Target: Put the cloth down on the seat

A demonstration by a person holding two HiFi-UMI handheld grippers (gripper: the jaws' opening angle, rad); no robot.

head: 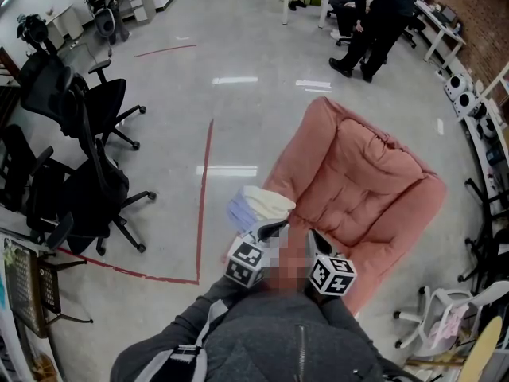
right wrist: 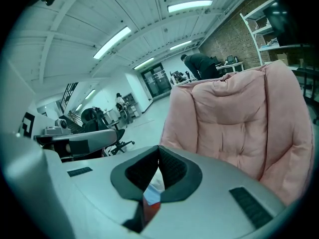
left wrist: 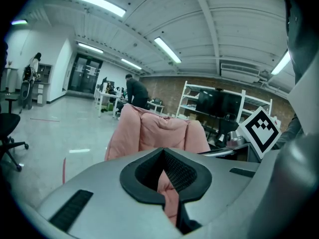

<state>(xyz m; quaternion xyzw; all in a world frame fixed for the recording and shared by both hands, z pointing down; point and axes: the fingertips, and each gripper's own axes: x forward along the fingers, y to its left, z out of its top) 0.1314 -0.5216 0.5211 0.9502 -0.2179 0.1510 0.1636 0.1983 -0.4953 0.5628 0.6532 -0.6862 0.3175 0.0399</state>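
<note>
Open-plan office or lab: swivel chairs [head: 99, 106], desks [head: 436, 24], metal shelving [left wrist: 185, 99], ceiling strip lights [left wrist: 167, 50], concrete floor [head: 238, 46]

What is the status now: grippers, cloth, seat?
Grippers: left gripper shut, right gripper shut. The cloth bunched by the left gripper's tip, at the seat's edge; gripped or not, unclear. Nothing in the way on the seat.

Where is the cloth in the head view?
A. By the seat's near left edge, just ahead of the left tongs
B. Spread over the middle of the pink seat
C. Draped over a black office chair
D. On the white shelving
A: the folded white and pale blue cloth sits beside the near left edge of the pink seat, just beyond the left tongs.
</note>
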